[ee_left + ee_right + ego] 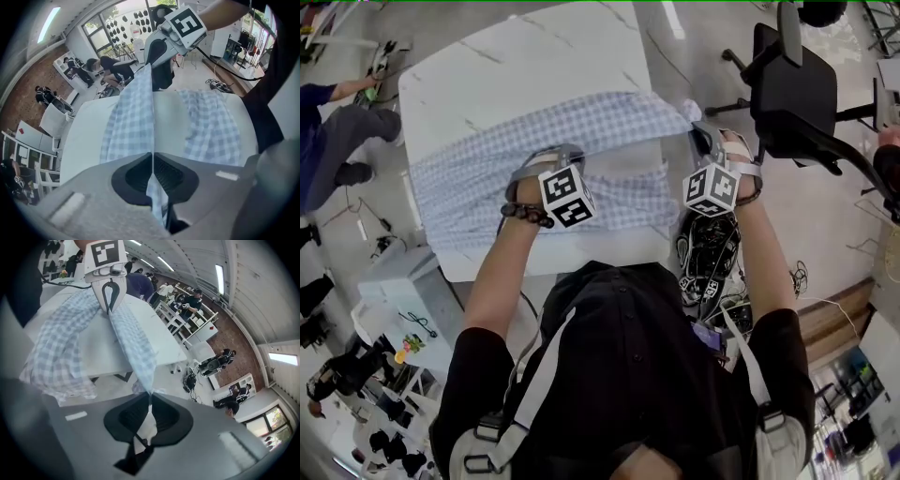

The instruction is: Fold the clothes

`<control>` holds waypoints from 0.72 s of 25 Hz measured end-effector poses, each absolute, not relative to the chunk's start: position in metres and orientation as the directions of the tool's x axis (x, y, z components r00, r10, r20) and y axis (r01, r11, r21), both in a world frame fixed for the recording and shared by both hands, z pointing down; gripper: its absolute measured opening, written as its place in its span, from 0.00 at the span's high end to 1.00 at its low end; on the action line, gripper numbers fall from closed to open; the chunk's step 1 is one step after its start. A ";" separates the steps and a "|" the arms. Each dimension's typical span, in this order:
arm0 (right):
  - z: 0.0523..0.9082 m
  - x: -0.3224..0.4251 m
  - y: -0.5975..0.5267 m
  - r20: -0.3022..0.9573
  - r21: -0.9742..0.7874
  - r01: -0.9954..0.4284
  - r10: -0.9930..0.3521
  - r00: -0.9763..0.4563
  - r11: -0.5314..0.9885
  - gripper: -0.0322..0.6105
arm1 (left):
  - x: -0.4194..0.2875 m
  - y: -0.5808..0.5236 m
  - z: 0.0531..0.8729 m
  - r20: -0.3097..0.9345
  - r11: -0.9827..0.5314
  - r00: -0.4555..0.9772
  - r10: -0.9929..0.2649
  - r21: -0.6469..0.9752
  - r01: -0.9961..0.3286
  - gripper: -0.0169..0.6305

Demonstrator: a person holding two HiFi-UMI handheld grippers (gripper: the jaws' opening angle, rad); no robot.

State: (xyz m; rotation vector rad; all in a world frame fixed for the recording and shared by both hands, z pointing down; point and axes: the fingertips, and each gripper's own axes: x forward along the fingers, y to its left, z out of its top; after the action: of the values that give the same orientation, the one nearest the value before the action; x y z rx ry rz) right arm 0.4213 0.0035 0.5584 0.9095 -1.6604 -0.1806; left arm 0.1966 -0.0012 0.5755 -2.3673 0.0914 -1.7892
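Room-wise: white marble-look bench [534,56] fills upper middle of head view, grey floor round it. Upper right is a black office chair [797,89]. A tangle of black cables [708,258] lies on floor by bench's lower right corner, and a person in blue top [337,131] is at left edge. Gripper views show a big workshop-type space w/ brick wall, strip lights, white shelving and several ppl at desks.

Task's blue-and-white checked cotton garment [478,178] lies spread across bench, from left-mid to upper right of head view, w/ its near hem at or just over bench's near edge. Near garment's middle, left claw [152,161] is closed tight on a fold of the checked fabric; cloth runs straight out from btwn the jaws. At garment's right end, by bench's right side, right claw [150,404] is likewise clamped on the fabric's edge. Btwn the two, the gripped edge is pulled up into a taut ridge. Rest lies flat, w/ some hanging off bench in right gripper view.

Progress, as I read it: early. Done so far: garment laid out and one long edge picked up at two pts. Left to do: carry that edge across, lay it down, smooth it, then prob. more folds to get a compact stack. No finished crease visible. Can't tell if it's a shirt or trousers.
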 end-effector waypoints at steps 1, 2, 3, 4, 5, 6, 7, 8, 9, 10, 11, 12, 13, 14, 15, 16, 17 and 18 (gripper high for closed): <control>0.563 0.422 0.009 0.773 0.552 -0.469 -0.634 -0.023 0.689 0.91 | 0.197 0.001 0.578 0.951 -0.984 0.272 -0.147 -0.169 0.059 0.95; 0.568 0.422 0.015 0.779 0.543 -0.475 -0.627 -0.024 0.693 0.91 | 0.197 0.002 0.580 0.953 -0.984 0.266 -0.143 -0.164 0.061 0.95; 0.572 0.422 0.019 0.785 0.534 -0.479 -0.619 -0.027 0.697 0.91 | 0.197 0.003 0.582 0.956 -0.985 0.260 -0.138 -0.159 0.063 0.95; 0.576 0.423 0.023 0.790 0.525 -0.483 -0.612 -0.029 0.701 0.91 | 0.198 0.004 0.584 0.958 -0.986 0.254 -0.133 -0.154 0.065 0.95; 0.580 0.423 0.026 0.795 0.517 -0.487 -0.606 -0.032 0.704 0.91 | 0.198 0.005 0.586 0.960 -0.986 0.247 -0.130 -0.151 0.067 0.95; 0.584 0.424 0.029 0.798 0.511 -0.490 -0.601 -0.035 0.706 0.91 | 0.198 0.006 0.588 0.962 -0.987 0.240 -0.127 -0.148 0.069 0.95; 0.587 0.424 0.032 0.801 0.505 -0.494 -0.598 -0.038 0.708 0.91 | 0.197 0.007 0.590 0.965 -0.987 0.232 -0.125 -0.145 0.071 0.95; 0.590 0.423 0.034 0.803 0.501 -0.496 -0.595 -0.040 0.709 0.91 | 0.197 0.008 0.592 0.966 -0.987 0.227 -0.123 -0.143 0.073 0.95; 0.593 0.423 0.037 0.806 0.496 -0.498 -0.591 -0.042 0.711 0.91 | 0.196 0.010 0.594 0.967 -0.987 0.222 -0.121 -0.141 0.076 0.95; 0.597 0.424 0.039 0.811 0.489 -0.499 -0.584 -0.043 0.716 0.91 | 0.196 0.011 0.595 0.969 -0.988 0.220 -0.117 -0.137 0.078 0.95; 0.601 0.424 0.041 0.820 0.476 -0.500 -0.571 -0.045 0.723 0.89 | 0.196 0.013 0.597 0.969 -0.988 0.220 -0.111 -0.131 0.080 0.94; 0.606 0.425 0.045 0.833 0.457 -0.502 -0.552 -0.048 0.734 0.86 | 0.198 0.015 0.598 0.969 -0.989 0.223 -0.102 -0.123 0.081 0.92; 0.611 0.426 0.049 0.848 0.433 -0.504 -0.527 -0.053 0.748 0.80 | 0.200 0.017 0.598 0.969 -0.990 0.229 -0.092 -0.113 0.082 0.90; 0.615 0.427 0.053 0.863 0.409 -0.504 -0.503 -0.059 0.761 0.76 | 0.203 0.021 0.597 0.968 -0.991 0.236 -0.080 -0.102 0.085 0.90; 0.618 0.429 0.057 0.873 0.390 -0.503 -0.483 -0.065 0.772 0.74 | 0.206 0.024 0.596 0.968 -0.992 0.242 -0.067 -0.091 0.090 0.86; 0.620 0.430 0.060 0.879 0.378 -0.500 -0.471 -0.069 0.779 0.72 | 0.209 0.027 0.595 0.968 -0.992 0.245 -0.055 -0.081 0.098 0.83; 0.621 0.431 0.061 0.882 0.372 -0.498 -0.466 -0.073 0.783 0.72 | 0.211 0.029 0.594 0.968 -0.992 0.248 -0.048 -0.076 0.105 0.81; 0.620 0.432 0.060 0.883 0.370 -0.496 -0.464 -0.076 0.785 0.72 | 0.214 0.028 0.592 0.966 -0.991 0.252 -0.049 -0.078 0.109 0.80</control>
State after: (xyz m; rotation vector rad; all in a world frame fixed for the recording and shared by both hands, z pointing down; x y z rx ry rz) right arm 0.4324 0.0600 0.6202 0.7603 -1.7028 0.0313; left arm 0.2141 0.0283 0.5923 -2.3814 -0.0575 -1.8449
